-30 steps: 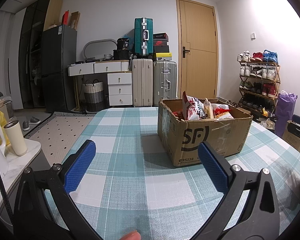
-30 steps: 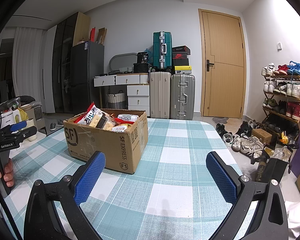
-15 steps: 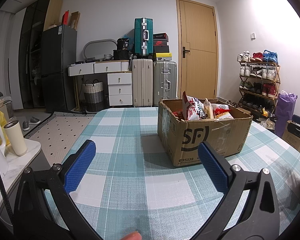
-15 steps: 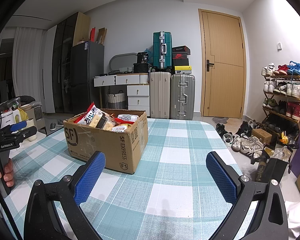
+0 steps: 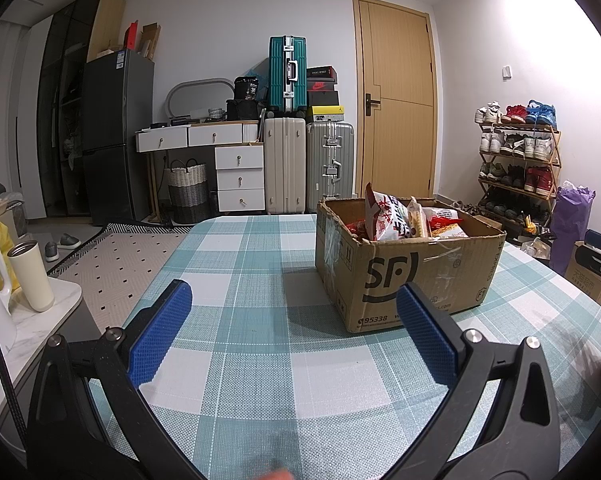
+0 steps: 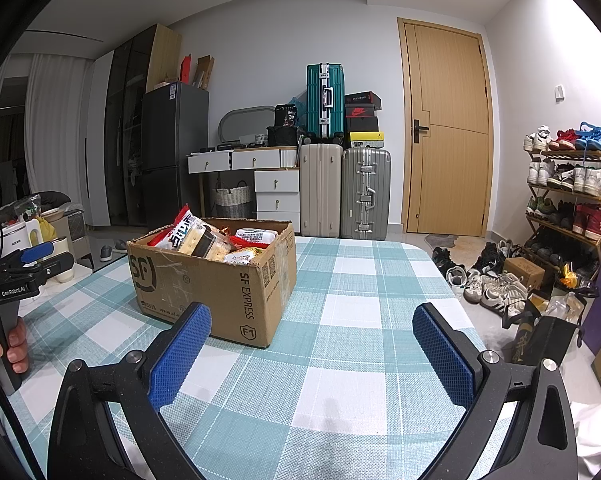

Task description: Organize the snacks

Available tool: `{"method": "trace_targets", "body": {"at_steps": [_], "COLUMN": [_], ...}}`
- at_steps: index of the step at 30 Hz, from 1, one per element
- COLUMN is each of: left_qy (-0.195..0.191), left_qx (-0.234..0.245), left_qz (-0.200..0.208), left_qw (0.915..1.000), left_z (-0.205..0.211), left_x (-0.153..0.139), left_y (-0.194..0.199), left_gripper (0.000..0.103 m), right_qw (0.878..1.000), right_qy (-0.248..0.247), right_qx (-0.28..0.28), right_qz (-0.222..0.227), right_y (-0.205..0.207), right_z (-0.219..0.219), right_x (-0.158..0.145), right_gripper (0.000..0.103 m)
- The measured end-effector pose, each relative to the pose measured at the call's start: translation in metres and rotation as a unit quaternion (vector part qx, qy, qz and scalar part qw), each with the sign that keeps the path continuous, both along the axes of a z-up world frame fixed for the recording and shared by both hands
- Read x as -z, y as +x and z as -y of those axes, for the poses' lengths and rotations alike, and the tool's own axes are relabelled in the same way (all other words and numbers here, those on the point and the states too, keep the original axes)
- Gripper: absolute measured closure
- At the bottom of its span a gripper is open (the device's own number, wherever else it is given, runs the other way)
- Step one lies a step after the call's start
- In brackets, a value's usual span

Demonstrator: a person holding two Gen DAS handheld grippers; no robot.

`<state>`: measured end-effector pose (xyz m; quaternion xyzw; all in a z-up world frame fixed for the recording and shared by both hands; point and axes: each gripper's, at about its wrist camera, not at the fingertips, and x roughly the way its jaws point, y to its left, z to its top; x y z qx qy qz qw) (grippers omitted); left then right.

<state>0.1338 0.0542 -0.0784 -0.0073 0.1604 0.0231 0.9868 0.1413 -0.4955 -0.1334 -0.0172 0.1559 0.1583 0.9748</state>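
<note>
The left hand-held gripper (image 5: 292, 300) hangs low over the counter (image 5: 260, 360) with its blue pads spread wide and nothing between them. The right hand-held gripper (image 6: 312, 320) is the same: wide apart and holding nothing. Between the two, ahead and to the right of the left one, ahead and to the left of the right one, sits the cardboard box (image 6: 204, 280), its top flaps open. The snacks (image 6: 216, 240) are all inside it, heaped to the rim, with a red-and-white bag (image 5: 380, 216) standing taller than the walls. No packet lies loose on the cloth around it.

That fits two readings: snacks already gathered into the box, or a full box waiting to be emptied and sorted. I can't settle which from here.

The box is plain brown corrugated card, scuffed, its rim ragged and torn, with strips of clear tape and printed black lettering on its sides. The packets look like glossy crinkled film, soft and irregular, a few flatter and clear. The counter wears a woven teal-and-white checked cloth, matte and finely ribbed. The gripper pads are stippled blue rubber on black frames.
</note>
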Motion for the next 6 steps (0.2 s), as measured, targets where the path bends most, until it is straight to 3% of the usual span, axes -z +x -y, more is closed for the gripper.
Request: {"method": "trace_targets", "body": {"at_steps": [6], "left_qy": [-0.001], "left_qx": [0.005], "left_qz": [0.000], "left_qw": [1.0000], "left_z": [0.0012], "left_x": [-0.0021], "left_y": [-0.0030], "left_gripper": [0.001], "right_qw": [1.000], "right_qy": [0.000], "right_qx": [0.000], "right_qz": [0.000], "right_y": [-0.0001], "right_z": [0.0001], "right_x": [-0.0001], "right_gripper": [0.000]}}
